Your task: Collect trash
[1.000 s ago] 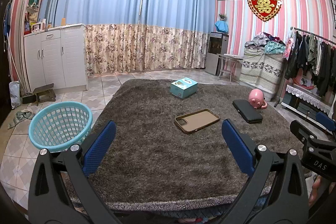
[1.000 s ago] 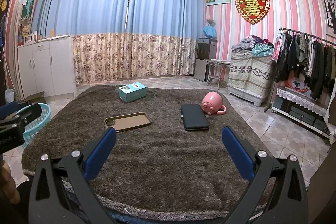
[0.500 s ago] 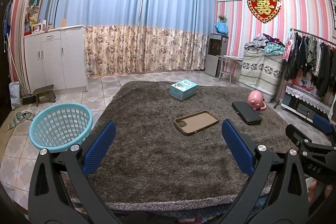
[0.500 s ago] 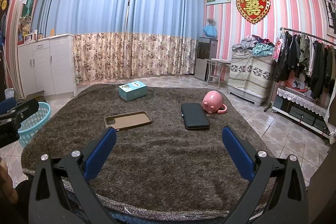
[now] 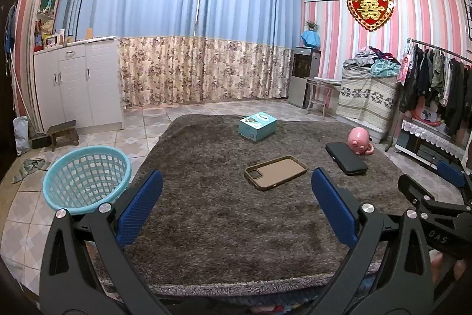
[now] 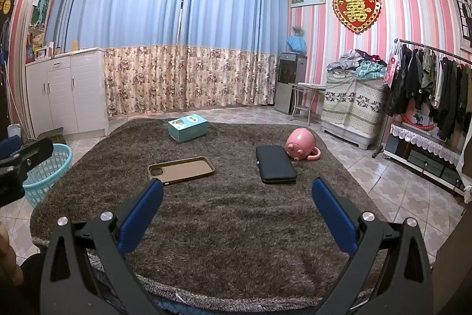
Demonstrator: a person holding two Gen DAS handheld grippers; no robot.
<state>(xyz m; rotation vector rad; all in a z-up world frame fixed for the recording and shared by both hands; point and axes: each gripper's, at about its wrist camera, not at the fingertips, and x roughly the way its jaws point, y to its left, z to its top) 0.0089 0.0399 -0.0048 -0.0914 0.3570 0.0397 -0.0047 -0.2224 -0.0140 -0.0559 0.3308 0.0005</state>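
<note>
On a shaggy brown rug (image 5: 224, 226) (image 6: 236, 223) lie a tan phone case (image 5: 275, 172) (image 6: 181, 170), a teal box (image 5: 257, 126) (image 6: 188, 127), a black flat case (image 5: 346, 158) (image 6: 275, 163) and a pink pig-shaped mug (image 5: 360, 140) (image 6: 301, 144). A light blue mesh basket (image 5: 87, 179) (image 6: 44, 173) stands on the tiles left of the rug. My left gripper (image 5: 236, 191) is open and empty over the rug's near edge. My right gripper (image 6: 236, 192) is open and empty too, to the right of the left one.
White cabinet (image 5: 79, 84) at the left wall, a small stool (image 5: 63, 135) before it. Curtains (image 5: 191, 49) at the back. A water dispenser (image 6: 290, 81), a covered box with clothes (image 6: 354, 105) and a clothes rack (image 6: 433, 84) line the right side. Tiled floor (image 6: 398, 191) surrounds the rug.
Both views have shifted only slightly; the right gripper's body in the left wrist view has drifted a little lower and right. Nothing on the rug has moved.
</note>
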